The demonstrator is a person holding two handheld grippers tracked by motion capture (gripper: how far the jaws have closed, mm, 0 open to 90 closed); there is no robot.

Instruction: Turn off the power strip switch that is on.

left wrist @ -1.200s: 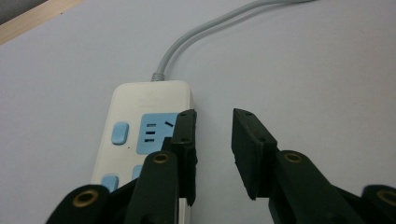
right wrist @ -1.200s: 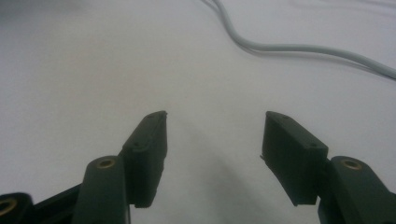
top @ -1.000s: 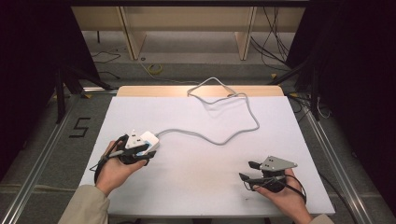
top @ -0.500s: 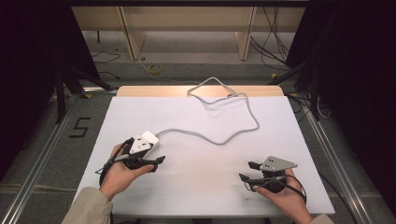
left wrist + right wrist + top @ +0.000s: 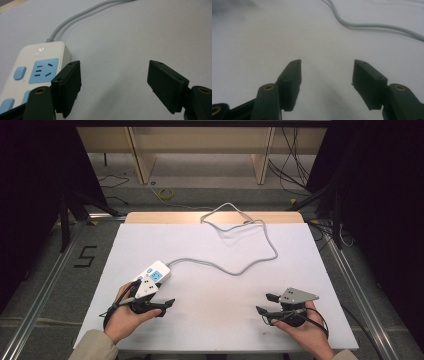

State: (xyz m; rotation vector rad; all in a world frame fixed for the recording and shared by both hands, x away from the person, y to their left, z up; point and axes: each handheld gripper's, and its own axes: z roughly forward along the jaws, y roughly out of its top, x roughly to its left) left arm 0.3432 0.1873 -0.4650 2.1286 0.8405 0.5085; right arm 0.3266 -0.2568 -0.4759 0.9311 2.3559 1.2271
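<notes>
High view: the left claw [image 5: 167, 303], jaws wide and empty, has backed off the white plastic power strip with blue sockets [image 5: 155, 274], now just beside it on the white worktop [image 5: 225, 320]; the right claw [image 5: 266, 303] waits open, well apart.

the left gripper [image 5: 113, 82] has its two black jaws spread wide apart above the white table surface [image 5: 140, 32], with nothing between them. a white power strip [image 5: 32, 72] lies at the lower left, bearing blue sockets and blue buttons on its top face, and its near edge sits just beside the left-hand jaw, partly hidden behind it. a grey cable [image 5: 75, 20] leaves the far end of the power strip and runs across the table surface toward the upper edge of the view.
</notes>
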